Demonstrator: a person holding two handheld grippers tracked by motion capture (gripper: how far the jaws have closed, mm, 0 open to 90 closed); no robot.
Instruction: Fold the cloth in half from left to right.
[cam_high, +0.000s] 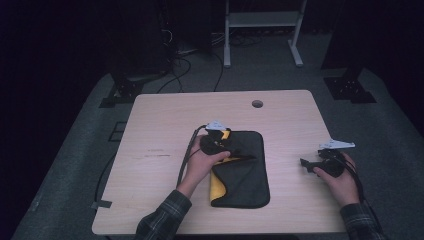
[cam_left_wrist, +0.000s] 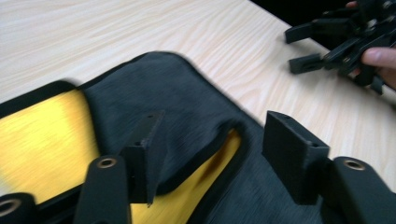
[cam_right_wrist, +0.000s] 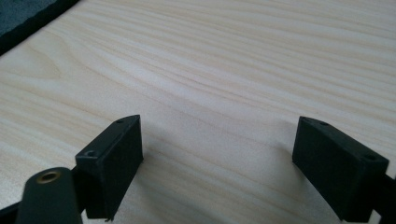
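Table (cam_high: 160, 120): pale wood-grain laminate, rounded corners, small round cable hole (cam_high: 257, 103) near far edge.
L hand (cam_high: 200, 165): wraps the left gripper (cam_high: 235, 150) over the near-left part of the cloth.
Left gripper state: jaws apart, nothing pinched betw. them; in left gripper view (cam_left_wrist: 210, 154) the pads stand either side of a folded flap, not pressing it.
Cloth (cam_high: 245, 175): mid-table, slightly R of centre; dark grey top, yellow underside (cam_high: 217, 187) showing at near-left where a corner is turned over. Soft, napped, microfibre-like; black stitched border; rounded corners. Lies flat apart from the fold.
Step (judgement): folding the cloth; looks like a flap was let go, fold laid but loose.
Next move (judgement): L needs a fresh pinch on an edge or corner, low enough to catch one layer w/o dragging the whole cloth; R likely should come in to pin or take the opposite edge.
R hand (cam_high: 340, 175): near R table edge, well apart from cloth.
Right gripper (cam_high: 306, 164): jaws wide, empty, over bare wood (cam_right_wrist: 215, 93); black blocky pads w/ flat faces.
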